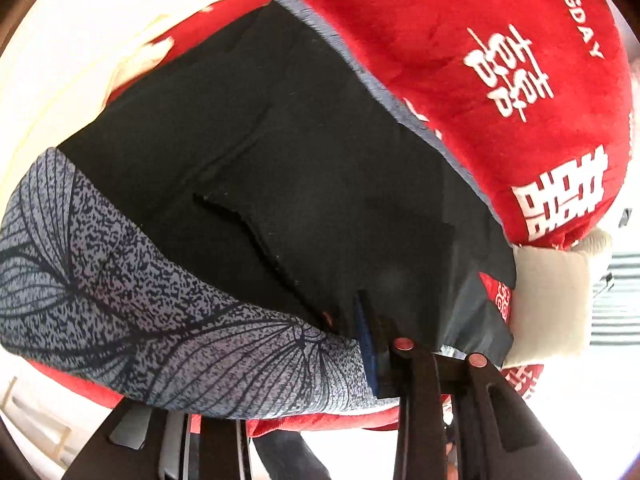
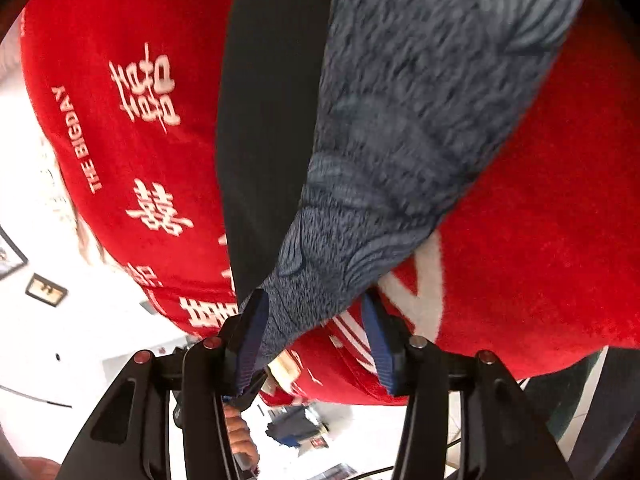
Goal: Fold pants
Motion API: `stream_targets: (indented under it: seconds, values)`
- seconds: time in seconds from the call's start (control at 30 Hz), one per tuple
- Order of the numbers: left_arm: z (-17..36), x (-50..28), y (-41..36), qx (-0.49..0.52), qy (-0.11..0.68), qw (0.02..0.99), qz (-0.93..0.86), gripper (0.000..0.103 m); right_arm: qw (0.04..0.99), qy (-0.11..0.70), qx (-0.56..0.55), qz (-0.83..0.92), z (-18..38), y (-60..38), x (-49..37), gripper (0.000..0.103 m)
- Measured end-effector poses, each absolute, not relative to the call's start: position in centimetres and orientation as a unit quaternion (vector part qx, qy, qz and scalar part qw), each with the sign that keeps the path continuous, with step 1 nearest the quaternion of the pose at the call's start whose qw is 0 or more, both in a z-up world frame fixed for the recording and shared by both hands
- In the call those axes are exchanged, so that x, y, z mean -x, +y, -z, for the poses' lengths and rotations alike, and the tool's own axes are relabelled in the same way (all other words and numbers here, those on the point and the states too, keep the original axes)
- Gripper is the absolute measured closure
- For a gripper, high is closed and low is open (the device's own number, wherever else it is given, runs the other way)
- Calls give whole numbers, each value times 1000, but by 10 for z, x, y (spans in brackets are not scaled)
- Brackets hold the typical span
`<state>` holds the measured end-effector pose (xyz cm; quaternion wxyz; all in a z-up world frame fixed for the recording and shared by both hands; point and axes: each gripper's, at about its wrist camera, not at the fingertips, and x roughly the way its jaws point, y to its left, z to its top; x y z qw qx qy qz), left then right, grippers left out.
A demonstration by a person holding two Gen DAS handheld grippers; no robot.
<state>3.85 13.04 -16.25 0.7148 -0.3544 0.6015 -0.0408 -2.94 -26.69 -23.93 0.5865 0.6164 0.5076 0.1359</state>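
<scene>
The pants (image 1: 280,168) are black with grey-blue leaf-print panels (image 1: 132,300) and lie on a red blanket (image 1: 460,40) with white characters. My left gripper (image 1: 370,344) is at the pants' near edge, with cloth pressed against its blue pad (image 1: 366,340); the other finger is hidden under the print panel. In the right wrist view the pants (image 2: 420,100) run up and away. My right gripper (image 2: 316,332) stands open, its blue fingers (image 2: 250,340) either side of the print panel's pointed end.
A white pillow (image 1: 556,304) lies at the blanket's right edge in the left wrist view. Beyond the red blanket (image 2: 540,220) the right wrist view shows a white floor (image 2: 80,340) and a dark heap of clothes (image 2: 296,426).
</scene>
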Motion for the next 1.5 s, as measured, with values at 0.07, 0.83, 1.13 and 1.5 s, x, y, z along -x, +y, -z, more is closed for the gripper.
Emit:
stream_targets:
  seconds: [0.07,0.83,1.13,1.5]
  values:
    - [160,-41,129,341,604,719,48,69,598,484,-628,-117,235,-276,28,51]
    - [126,-142,138,313,560,767,17,69,715,562,-371,-188,99,-270,-169,97]
    - [185,-252,141,292,574,764,-35,69,683,641,-289,-197,168,-250,-315,97]
    - [169,-254,143,252,604,753,-58,32,639,680,-295,-205,206,-241,-354,72]
